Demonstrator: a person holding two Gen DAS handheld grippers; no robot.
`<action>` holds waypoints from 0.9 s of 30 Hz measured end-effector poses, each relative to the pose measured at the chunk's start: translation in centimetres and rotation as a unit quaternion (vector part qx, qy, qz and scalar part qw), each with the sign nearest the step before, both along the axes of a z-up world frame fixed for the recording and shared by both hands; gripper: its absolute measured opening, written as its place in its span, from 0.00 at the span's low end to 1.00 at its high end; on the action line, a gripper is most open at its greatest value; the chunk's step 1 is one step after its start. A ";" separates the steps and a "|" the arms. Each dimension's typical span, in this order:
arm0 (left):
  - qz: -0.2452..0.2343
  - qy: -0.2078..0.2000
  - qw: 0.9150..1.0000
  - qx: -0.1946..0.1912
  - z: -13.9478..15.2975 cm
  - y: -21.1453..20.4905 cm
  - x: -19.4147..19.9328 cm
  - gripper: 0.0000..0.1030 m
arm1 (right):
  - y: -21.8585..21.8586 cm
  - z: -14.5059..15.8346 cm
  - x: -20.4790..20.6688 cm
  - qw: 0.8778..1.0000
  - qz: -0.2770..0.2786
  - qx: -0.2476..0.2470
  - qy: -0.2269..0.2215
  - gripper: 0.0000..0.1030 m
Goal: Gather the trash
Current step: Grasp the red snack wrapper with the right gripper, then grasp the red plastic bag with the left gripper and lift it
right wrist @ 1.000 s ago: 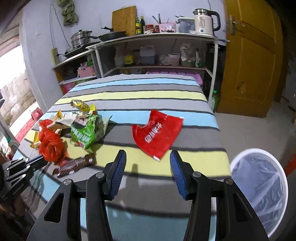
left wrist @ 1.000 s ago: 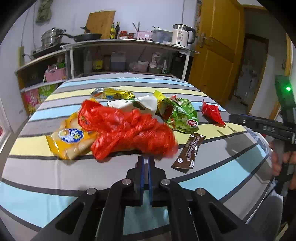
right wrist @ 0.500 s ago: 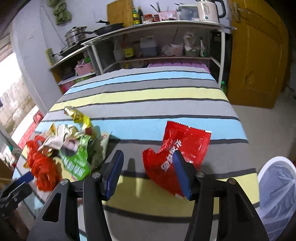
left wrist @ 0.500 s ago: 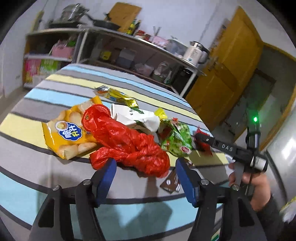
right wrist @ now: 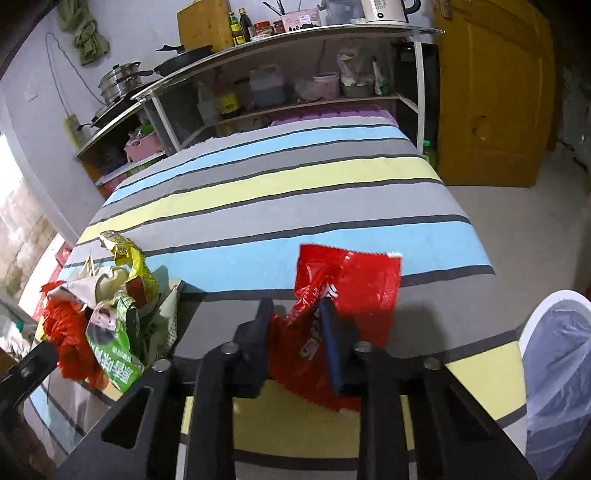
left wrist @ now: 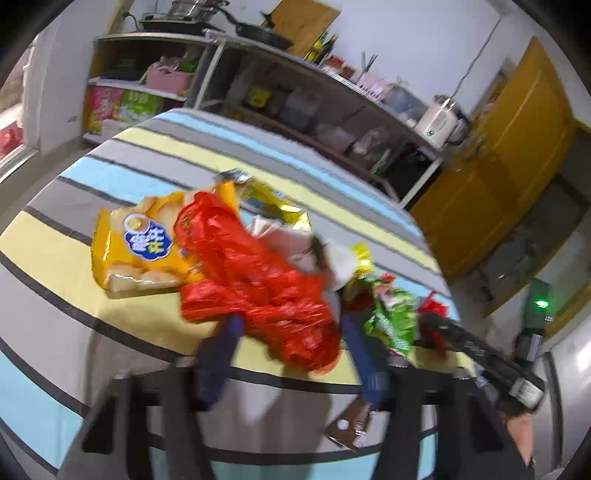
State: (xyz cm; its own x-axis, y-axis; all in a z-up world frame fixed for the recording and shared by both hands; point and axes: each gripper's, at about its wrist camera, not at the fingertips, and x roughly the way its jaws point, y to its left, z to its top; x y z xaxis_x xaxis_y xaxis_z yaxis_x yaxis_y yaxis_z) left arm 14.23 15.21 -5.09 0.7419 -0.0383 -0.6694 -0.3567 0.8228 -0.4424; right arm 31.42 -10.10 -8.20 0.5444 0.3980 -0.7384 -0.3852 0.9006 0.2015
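Note:
A crumpled red plastic bag [left wrist: 251, 273] lies across a yellow snack bag [left wrist: 140, 251] on the striped table [right wrist: 295, 177]. My left gripper [left wrist: 291, 332] straddles the bag's near end. Its jaws are closing, and the blurred pads do not clearly press on the bag. In the right wrist view, a red snack wrapper [right wrist: 369, 284] is bunched up between the blue pads of my right gripper [right wrist: 295, 314], whose jaws are closing on it. A green snack bag [right wrist: 114, 347], a gold wrapper [right wrist: 129, 254] and a brown wrapper [left wrist: 351, 424] lie nearby.
A bin with a white liner [right wrist: 554, 369] stands on the floor off the table's right edge. Shelves with pots, bottles and a kettle [right wrist: 384, 11] run behind the table. A yellow door [right wrist: 491, 92] is at the right. A hand [left wrist: 521, 435] holds the right gripper.
The left gripper went from shut to wide open, rolled, moved up around the red bag and began narrowing. The right gripper advanced over the red wrapper and closed, crumpling it.

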 end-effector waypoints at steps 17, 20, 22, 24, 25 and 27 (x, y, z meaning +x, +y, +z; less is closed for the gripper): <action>-0.007 -0.024 1.000 -0.015 0.5 0.5 -1.2 0.15 | -2.6 0.4 -2.4 0.999 0.013 0.035 0.000 0.12; 0.001 -0.032 0.999 -0.024 0.8 0.9 -0.9 0.55 | -2.9 0.5 -2.5 0.999 0.009 0.036 0.001 0.12; 0.013 -0.025 0.999 -0.018 0.8 1.0 -0.3 0.61 | -3.0 0.5 -2.5 0.999 0.009 0.037 0.000 0.12; 0.022 -0.014 0.999 -0.023 0.5 1.1 0.5 0.61 | -3.1 0.6 -2.6 0.999 0.008 0.036 -0.001 0.12; 0.026 -0.009 0.999 -0.026 0.2 1.2 0.9 0.61 | -3.2 0.6 -2.7 0.999 0.009 0.036 -0.001 0.12; 0.034 0.003 0.999 -0.024 -0.1 1.3 1.8 0.61 | -3.2 0.5 -2.7 0.999 0.009 0.036 -0.002 0.12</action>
State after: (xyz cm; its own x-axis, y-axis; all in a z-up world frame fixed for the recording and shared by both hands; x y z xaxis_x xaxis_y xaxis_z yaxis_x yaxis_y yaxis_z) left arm 16.02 16.52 -5.18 0.7403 -0.0194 -0.6720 -0.4137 0.7748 -0.4781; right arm 28.76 -13.30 -7.67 0.5389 0.4597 -0.7059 -0.4028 0.8766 0.2634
